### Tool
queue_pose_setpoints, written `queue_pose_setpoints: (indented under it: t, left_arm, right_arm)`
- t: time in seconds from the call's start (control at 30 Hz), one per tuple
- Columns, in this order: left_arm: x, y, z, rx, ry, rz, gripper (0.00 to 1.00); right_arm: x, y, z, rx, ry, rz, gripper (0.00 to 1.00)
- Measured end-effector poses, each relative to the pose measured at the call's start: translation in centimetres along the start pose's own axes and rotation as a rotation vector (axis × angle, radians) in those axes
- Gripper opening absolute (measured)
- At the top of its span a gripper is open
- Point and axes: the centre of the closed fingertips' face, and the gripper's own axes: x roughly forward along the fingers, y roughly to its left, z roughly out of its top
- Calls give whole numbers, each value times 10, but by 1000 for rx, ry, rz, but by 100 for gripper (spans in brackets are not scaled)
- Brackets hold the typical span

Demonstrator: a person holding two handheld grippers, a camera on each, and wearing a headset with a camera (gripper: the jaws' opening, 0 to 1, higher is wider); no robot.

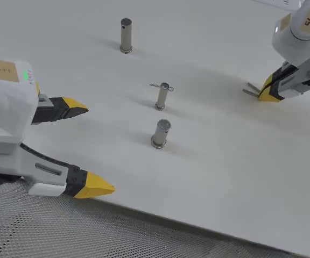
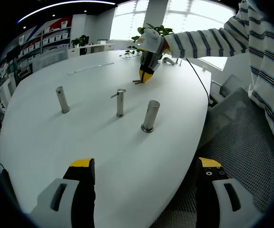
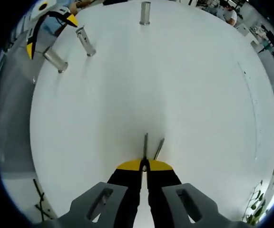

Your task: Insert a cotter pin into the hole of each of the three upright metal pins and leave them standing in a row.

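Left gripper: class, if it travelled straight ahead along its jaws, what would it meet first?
Most likely the nearest upright grey metal pin, standing almost centred ahead of the left gripper's open jaws across the white table. Depth is approximate.

Head view looks down; opposed gripper views share pins [image 1: 162, 97].

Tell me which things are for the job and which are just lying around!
For the job: far metal pin, middle metal pin, near metal pin, fitted cotter pin, loose cotter pins, left claw, right claw.
Just lying around: plant, cable.
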Motion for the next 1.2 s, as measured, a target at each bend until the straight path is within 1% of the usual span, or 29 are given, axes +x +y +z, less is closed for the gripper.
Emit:
queue_pose_setpoints:
  t: [0.03,0.1,0.13,0.17,0.2,0.27,0.3,0.33,0.37,0.47,0.57,0.6,0.67,0.77,0.87,0.97,1.2]
  left_arm:
    - [0,0,0,-4,2,1,87]
    - [0,2,-2,-16,14,8,87]
    - [0,3,-2,-11,16,13,86]
    - [0,3,-2,-6,19,14,86]
    - [0,3,-2,-1,21,17,85]
    - [-1,2,3,16,14,22,85]
    - [0,0,6,19,10,16,85]
    - [0,-1,7,21,10,10,85]
    - [1,-4,9,30,13,-2,84]
    - [2,-8,12,40,5,-17,82]
    - [4,-10,12,52,4,-17,81]
    - [4,-10,12,57,3,-14,81]
    - [3,-10,13,66,3,-10,81]
    - [5,-13,12,90,1,-13,83]
    - [6,-15,13,90,0,-16,82]
    - [7,-15,14,90,-3,-12,82]
    - [5,-16,21,92,-28,-11,80]
  right_arm:
    - [0,-2,-1,-4,-6,1,4]
    - [1,-2,-2,-11,-36,7,4]
    - [2,-2,-1,29,-62,13,3]
    - [2,-4,-2,28,-71,16,3]
    - [2,-1,-2,18,-81,18,3]
    - [3,-4,-3,-15,-117,17,3]
    - [4,-3,-1,-47,-143,20,3]
    - [4,-1,-2,-38,-150,20,3]
    - [4,-2,-1,-14,-155,19,3]
    - [4,-1,0,-23,-147,11,3]
    - [5,-3,0,-49,-118,-5,2]
    - [5,0,2,-48,-115,-5,2]
    - [5,5,3,-19,-125,10,2]
    - [3,7,1,-28,-113,-5,2]
    - [0,7,2,-25,-116,-10,2]
    - [-3,10,2,-29,-118,-13,2]
    - [-15,19,6,-31,-133,-31,2]
